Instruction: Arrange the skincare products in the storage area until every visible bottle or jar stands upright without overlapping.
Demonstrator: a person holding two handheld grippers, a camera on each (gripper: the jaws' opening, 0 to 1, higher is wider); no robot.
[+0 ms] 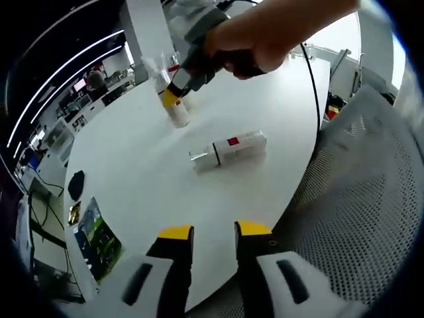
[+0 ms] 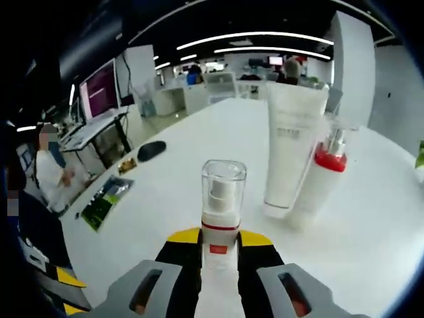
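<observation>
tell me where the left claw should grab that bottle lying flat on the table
Grip the lying bottle across the middle of its white body, coming down from above with the left claw set across its long axis; its narrow sides are free, with nothing touching it.

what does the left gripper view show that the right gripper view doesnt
Left gripper view: a bottle lying on its side mid-table, a mesh chair, the left claw open and empty, and a hand carrying the right claw.

Right gripper view: a tall white tube, a red-collared bottle beside it, and a monitor.

Both: the white table, the right claw shut on an upright pump bottle, a dark object and a green booklet.
</observation>
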